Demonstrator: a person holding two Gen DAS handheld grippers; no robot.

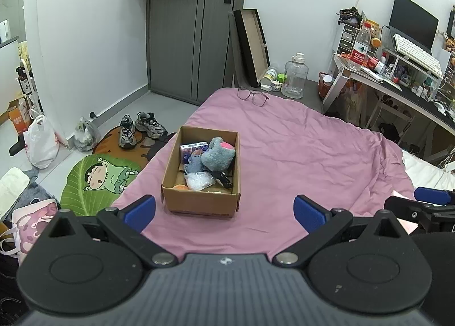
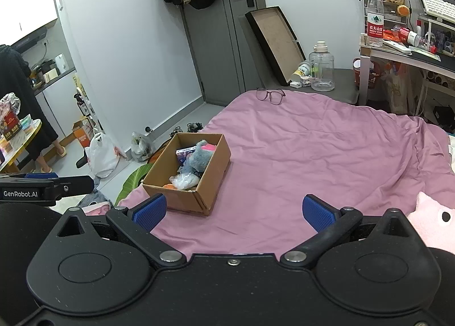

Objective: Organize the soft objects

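Both tools hang above the near part of a bed covered with a pink sheet. The left tool has its blue-padded fingers spread wide with nothing between them, and the right tool is spread just as wide and also holds nothing.

Straight ahead of the left tool, just beyond its fingertips, a cardboard box sits on the sheet with its flaps open. From the right tool the same box lies ahead and to the left, close to its left finger.

Inside the box, a grey plush toy with a pink patch lies at the far end. Beside it, a small blue and white packet leans on the far left wall. Nearer the tool are a clear crinkled bag, something orange in the near left corner and a dark object on the right that I cannot identify.

A pink plush with a dark eye lies on the bed just to the right of the right tool. A pair of glasses rests at the far edge of the sheet, well beyond the box. Farther ahead and to the right stands a cluttered desk, and a grey door is straight ahead.
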